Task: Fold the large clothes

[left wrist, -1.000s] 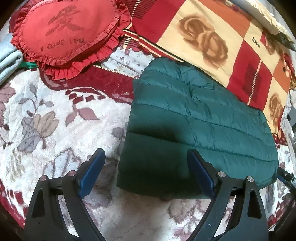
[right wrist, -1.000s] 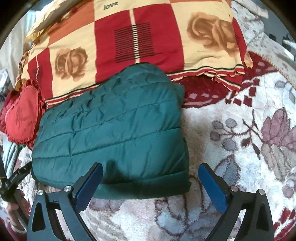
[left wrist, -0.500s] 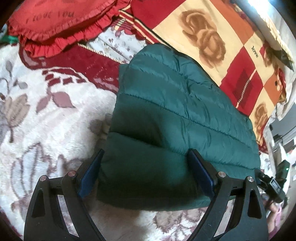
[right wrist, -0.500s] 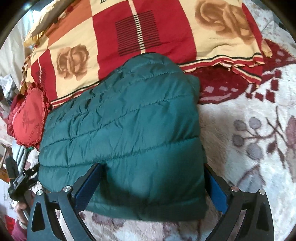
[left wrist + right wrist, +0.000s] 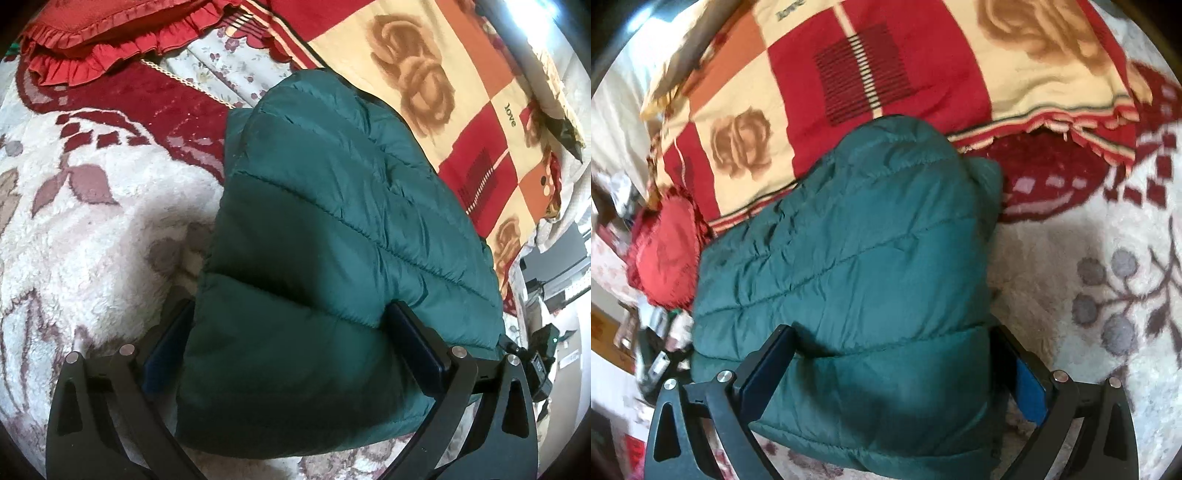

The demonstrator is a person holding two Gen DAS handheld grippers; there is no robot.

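Left wrist view: the left gripper (image 5: 291,332) has its fingers spread wide around the near left end of the folded green puffer jacket (image 5: 332,221). Both blue pads (image 5: 168,345) press into the padding, and the jacket's bulge hides the fingertips. Outside the left finger lies the fluffy floral blanket (image 5: 85,236); ahead and to the left sits a red frilled cushion (image 5: 92,40), cut off by the frame. Beyond the right finger, the red and cream rose quilt (image 5: 443,85) runs under the jacket's far edge, and a dark device at the rim is hard to make out.

Right wrist view: the right gripper (image 5: 897,369) likewise straddles the jacket's (image 5: 857,258) near right end, fingers apart, its right pad (image 5: 1028,391) against the side. Past the left finger, blurred clutter cannot be identified.
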